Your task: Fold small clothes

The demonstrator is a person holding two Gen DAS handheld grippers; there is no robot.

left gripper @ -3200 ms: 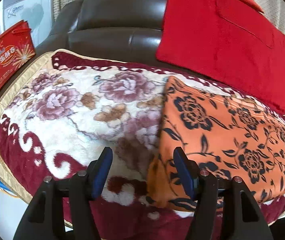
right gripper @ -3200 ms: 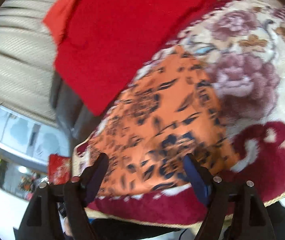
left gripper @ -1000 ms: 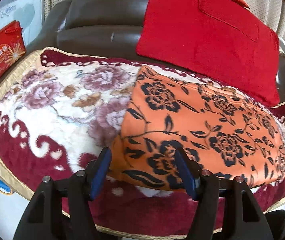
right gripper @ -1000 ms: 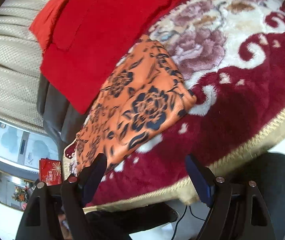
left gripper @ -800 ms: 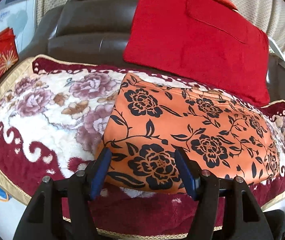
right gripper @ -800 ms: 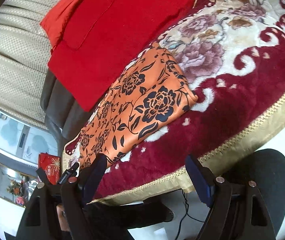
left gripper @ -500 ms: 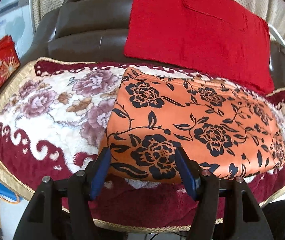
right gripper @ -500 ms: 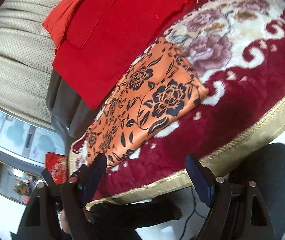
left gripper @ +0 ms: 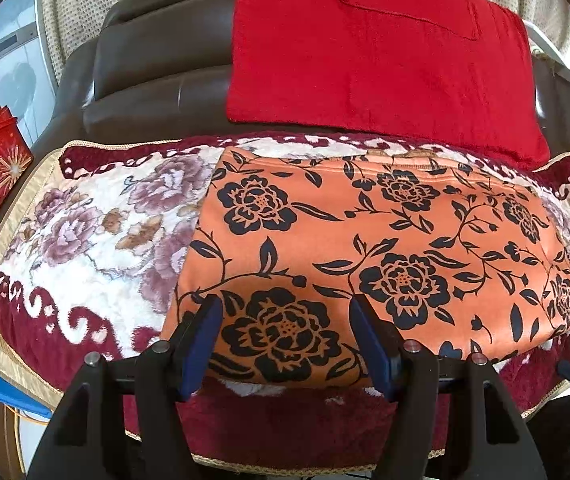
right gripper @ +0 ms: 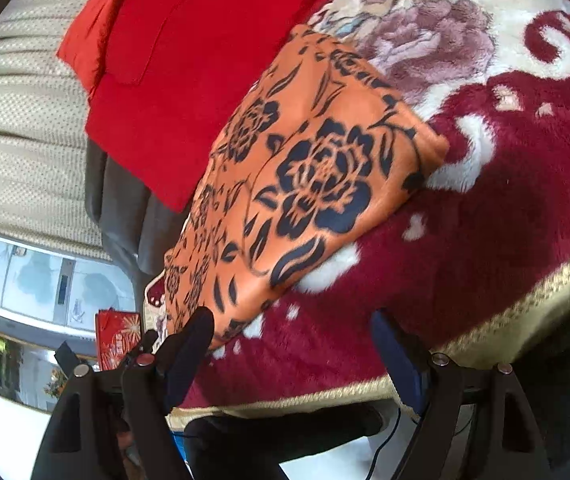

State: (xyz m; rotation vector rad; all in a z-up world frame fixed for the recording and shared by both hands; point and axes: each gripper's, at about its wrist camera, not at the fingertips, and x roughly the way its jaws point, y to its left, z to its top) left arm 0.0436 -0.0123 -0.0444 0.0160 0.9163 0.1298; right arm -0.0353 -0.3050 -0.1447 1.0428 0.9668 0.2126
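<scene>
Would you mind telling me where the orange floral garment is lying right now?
The orange floral garment lies flat on the plush floral blanket on the sofa seat, right of centre in the left wrist view, just in front of the red cloth draped on the backrest.

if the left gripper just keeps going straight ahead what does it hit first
Most likely the orange floral cloth. The left gripper is open, with the cloth's near edge showing between its fingers, on the plush floral blanket. Depth is unclear, so it may skim over the top.
</scene>
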